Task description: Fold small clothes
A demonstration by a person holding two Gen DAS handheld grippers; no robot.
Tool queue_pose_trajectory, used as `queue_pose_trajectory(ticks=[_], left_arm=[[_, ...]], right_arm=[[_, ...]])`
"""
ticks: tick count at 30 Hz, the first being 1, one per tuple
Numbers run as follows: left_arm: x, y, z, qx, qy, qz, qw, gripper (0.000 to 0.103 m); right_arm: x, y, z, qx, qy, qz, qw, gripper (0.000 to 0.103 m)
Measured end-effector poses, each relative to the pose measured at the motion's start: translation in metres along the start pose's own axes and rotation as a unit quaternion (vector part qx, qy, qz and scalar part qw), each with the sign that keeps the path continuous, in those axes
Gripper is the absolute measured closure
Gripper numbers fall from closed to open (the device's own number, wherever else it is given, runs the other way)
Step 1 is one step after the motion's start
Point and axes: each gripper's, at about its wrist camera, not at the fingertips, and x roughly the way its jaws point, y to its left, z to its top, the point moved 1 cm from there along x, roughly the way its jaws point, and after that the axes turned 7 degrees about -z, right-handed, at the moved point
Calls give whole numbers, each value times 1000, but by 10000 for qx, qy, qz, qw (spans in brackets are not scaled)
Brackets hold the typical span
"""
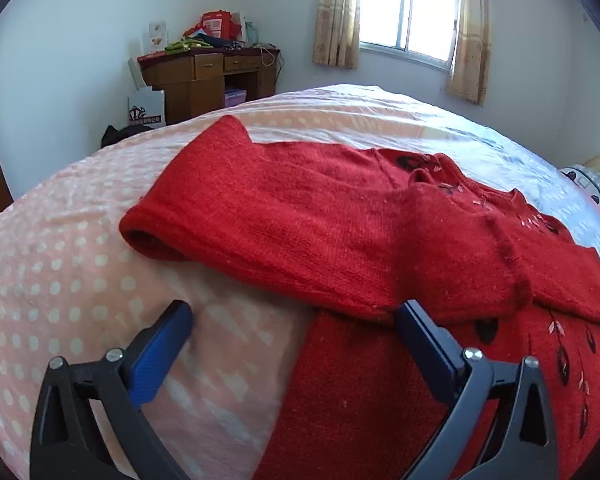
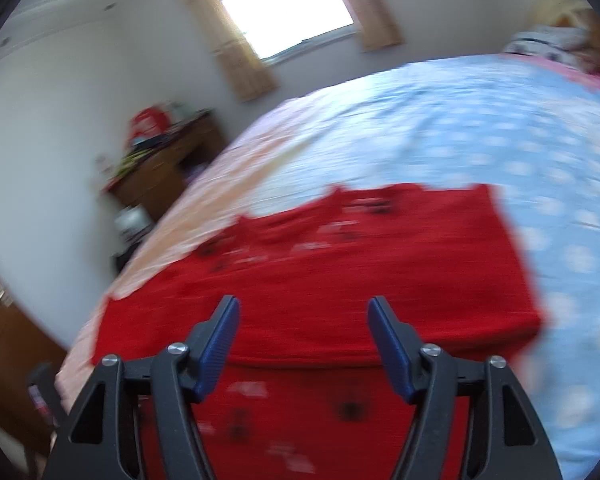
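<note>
A red knitted sweater (image 1: 340,232) with dark leaf patterns lies on the bed, one sleeve folded across its body with the cuff toward the left. My left gripper (image 1: 296,312) hovers wide open just before the sweater's near left edge, nothing between its blue pads (image 1: 160,348). In the blurred right wrist view the same sweater (image 2: 340,280) fills the middle, a folded edge running across it. My right gripper (image 2: 302,308) stands open above that fold, with no cloth pinched between its pads.
The bed cover (image 1: 80,280) is pink with white dots on the left, light blue (image 2: 500,140) on the right. A cluttered wooden desk (image 1: 208,76) stands by the far wall, a curtained window (image 1: 408,12) beside it. Pillows (image 1: 596,184) lie at far right.
</note>
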Motion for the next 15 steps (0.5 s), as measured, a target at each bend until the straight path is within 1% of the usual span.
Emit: queue_pose_trajectory(ticks=[1,4,6,7,8,9,11,12,13,15], left_arm=[[1,2,0,-28,-10,-28,10000,0],[1,1,0,-69,-36,-73,9999,0],[-1,1,0,-53,-54,-47,10000,0],[-4,6,-2,-59,-62,-49,10000,0],[-3,7,-3,-66,-65,-53,9999,0],[-3,8,-3,-78,-71,-61,9999,0],[-4,10,-4,-82,-87,-65,9999,0],[-4,9,-4,-85,-98,-66,9999,0],[-4,10,-4,-92,-103,-69,9999,0],[-4,11,-4,-107,-112,-82,9998,0]], right_arm=[[14,19,-1,-224,179,134,9995,36],[49,51,-6,-557,509,105,9971,36],[72,68,-11,-709,715,173,9948,39],[78,73,-13,-791,786,178,9936,44],[87,81,-16,-935,861,142,9918,53],[91,86,-17,-1060,867,60,9906,59],[93,94,-18,-1312,796,-109,9881,80],[95,97,-17,-1364,833,-69,9871,87],[96,95,-15,-1380,861,-50,9867,92],[91,99,-8,-1445,830,-57,9860,94]])
